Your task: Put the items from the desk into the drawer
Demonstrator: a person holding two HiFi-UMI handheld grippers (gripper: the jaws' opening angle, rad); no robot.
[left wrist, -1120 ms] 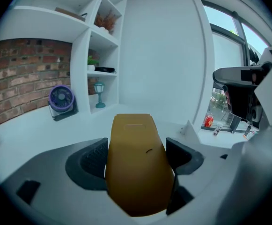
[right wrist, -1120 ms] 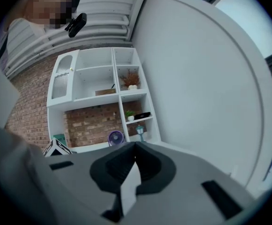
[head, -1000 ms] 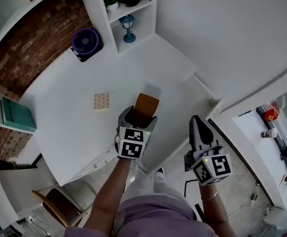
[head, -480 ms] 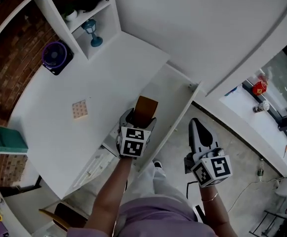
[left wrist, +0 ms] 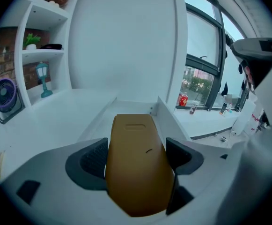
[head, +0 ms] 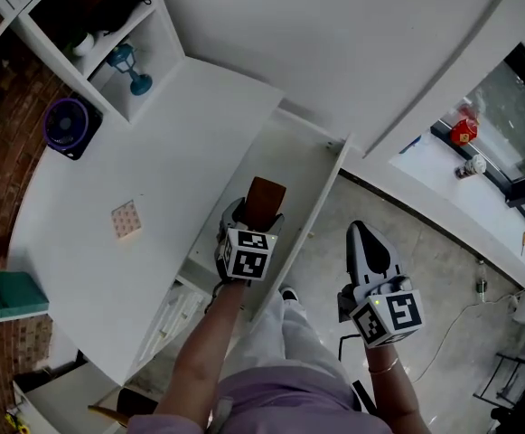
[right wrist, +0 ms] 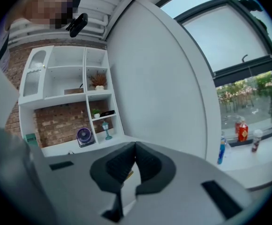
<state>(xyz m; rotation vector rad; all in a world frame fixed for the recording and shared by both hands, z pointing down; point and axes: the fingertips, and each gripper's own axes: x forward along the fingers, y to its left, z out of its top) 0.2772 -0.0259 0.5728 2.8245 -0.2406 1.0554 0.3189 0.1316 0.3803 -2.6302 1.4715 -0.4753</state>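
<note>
Gripping brown box (head: pixel 267 197), left claw (head: pixel 258 213) over drawer (head: pixel 319 163)

I find no word, number or brand that I can read on any feed. The white cube (head: pixel 247 254) behind the jaws of my left gripper (head: pixel 257 213) and the matching cube (head: pixel 389 313) on my right gripper (head: pixel 361 233) carry only black-and-white square code patterns, no letters. The flat tan-brown box (left wrist: pixel 138 163) clamped between my left jaws shows a plain face with no print. The small red bottle (left wrist: pixel 183 99), far ahead and right of those jaws, has a pale label too small to read.
</note>
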